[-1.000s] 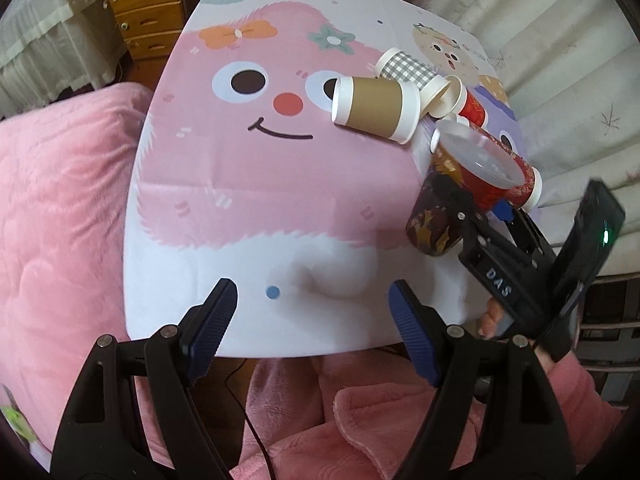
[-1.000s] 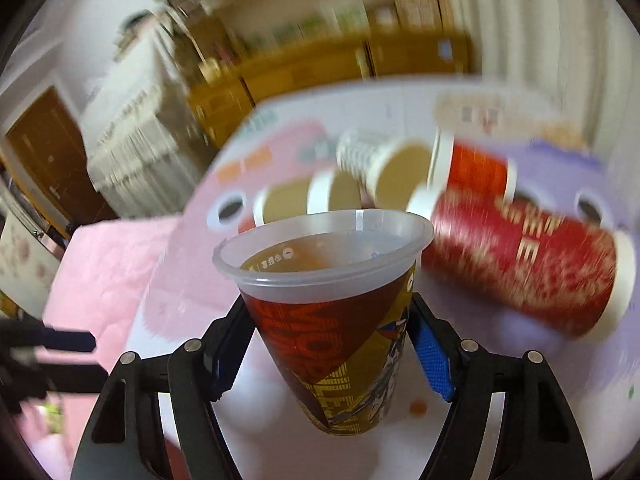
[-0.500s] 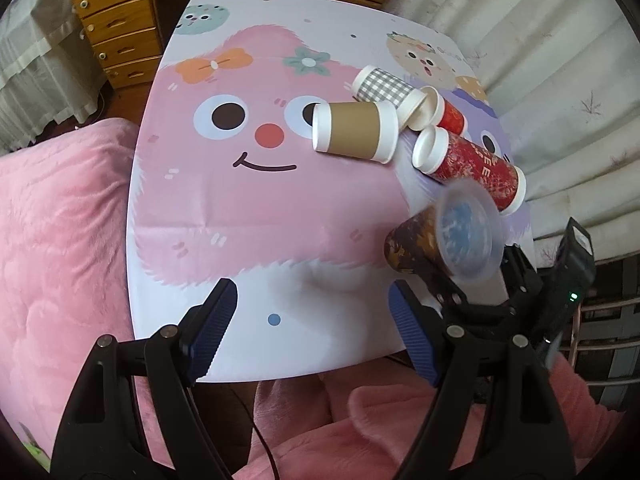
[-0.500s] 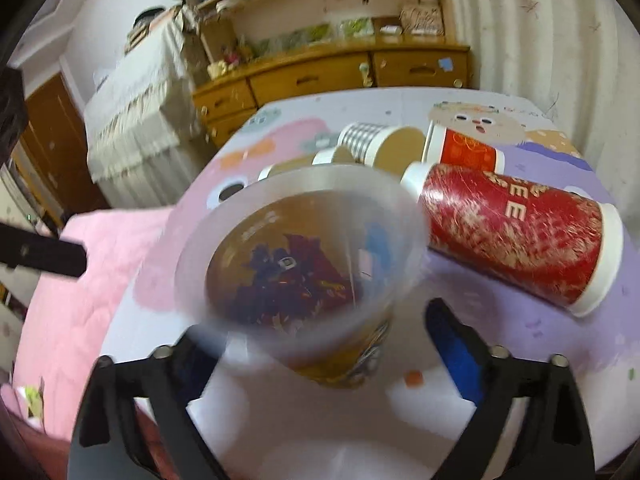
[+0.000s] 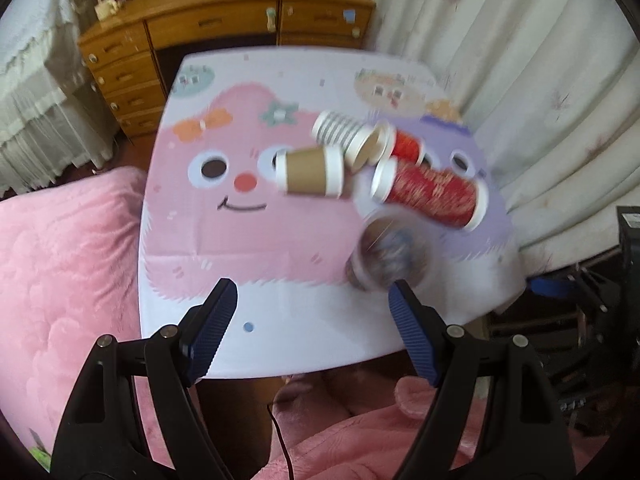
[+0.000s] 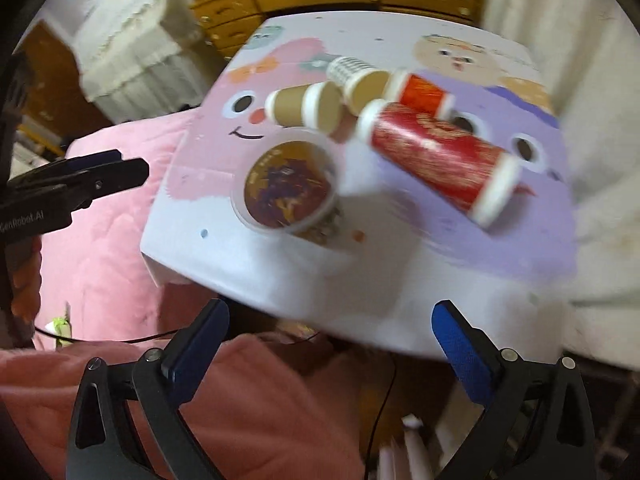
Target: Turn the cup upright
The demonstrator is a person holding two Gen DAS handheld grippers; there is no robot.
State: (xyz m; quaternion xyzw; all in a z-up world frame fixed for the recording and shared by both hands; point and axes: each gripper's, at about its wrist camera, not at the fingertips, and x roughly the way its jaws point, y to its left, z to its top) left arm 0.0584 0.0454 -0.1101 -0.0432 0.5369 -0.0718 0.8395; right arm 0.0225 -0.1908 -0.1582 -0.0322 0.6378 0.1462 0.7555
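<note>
A clear plastic cup with a dark printed sleeve [image 6: 290, 186] stands upright near the front edge of the table [image 6: 400, 300]; it also shows, blurred, in the left wrist view [image 5: 390, 254]. My right gripper [image 6: 330, 342] is open and empty, pulled back below the table's front edge. My left gripper [image 5: 310, 330] is open and empty over the table's front edge, left of the cup. A long red cup [image 6: 436, 156], a brown cup [image 6: 306, 106], a checked cup [image 6: 358, 76] and a small red cup [image 6: 422, 90] lie on their sides behind it.
The table carries a pink cartoon-face cloth [image 5: 240, 200]. A pink blanket [image 5: 68, 272] lies left of it. A wooden dresser [image 5: 224, 28] stands behind and a curtain [image 5: 540, 80] hangs at the right. The left gripper's body [image 6: 72, 188] shows at the right wrist view's left.
My right gripper let go of the plastic cup, opened and drew back off the table. The cup now stands upright on its own. My left gripper tilted up.
</note>
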